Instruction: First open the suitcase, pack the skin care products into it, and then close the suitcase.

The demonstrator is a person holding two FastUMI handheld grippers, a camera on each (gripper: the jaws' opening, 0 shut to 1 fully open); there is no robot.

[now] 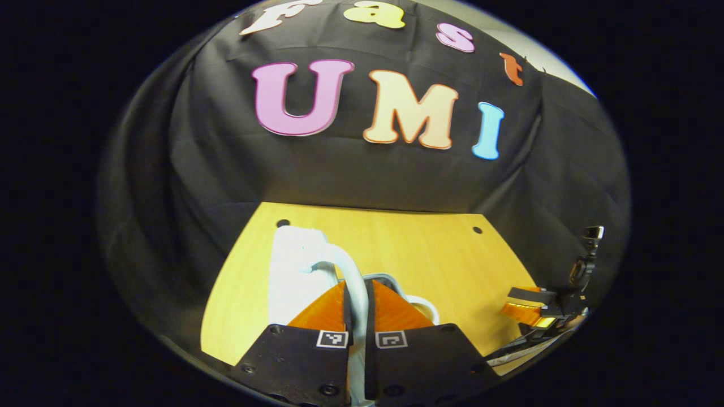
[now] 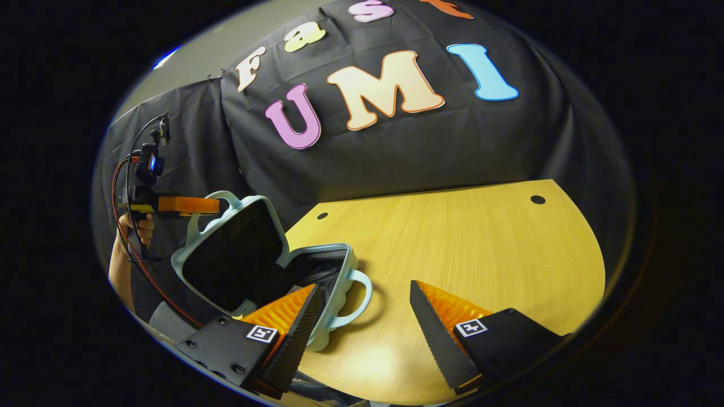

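Suitcase (image 2: 266, 265) sits open at the near left corner of the desk (image 2: 464, 243), taking the suitcase as my reference throughout. Its lid (image 2: 232, 254) stands raised on the far left side of the base; the dark lining of both halves is visible. The base handle (image 2: 353, 299) points out toward the middle of the desk.

My left tongs (image 1: 356, 299) are clamped together on the lid's handle (image 1: 353, 277), both fingers pressing on the pale loop from either side; in the right gripper view I see them at the top edge of the lid (image 2: 189, 204), with a hand (image 2: 141, 226) holding the unit behind.

My right tongs (image 2: 367, 305) are wide apart, gripping nothing, hovering just right of the base, with the left finger (image 2: 294, 316) in front of the base rim; I cannot tell whether it touches

I cannot make out any skin care products inside the suitcase
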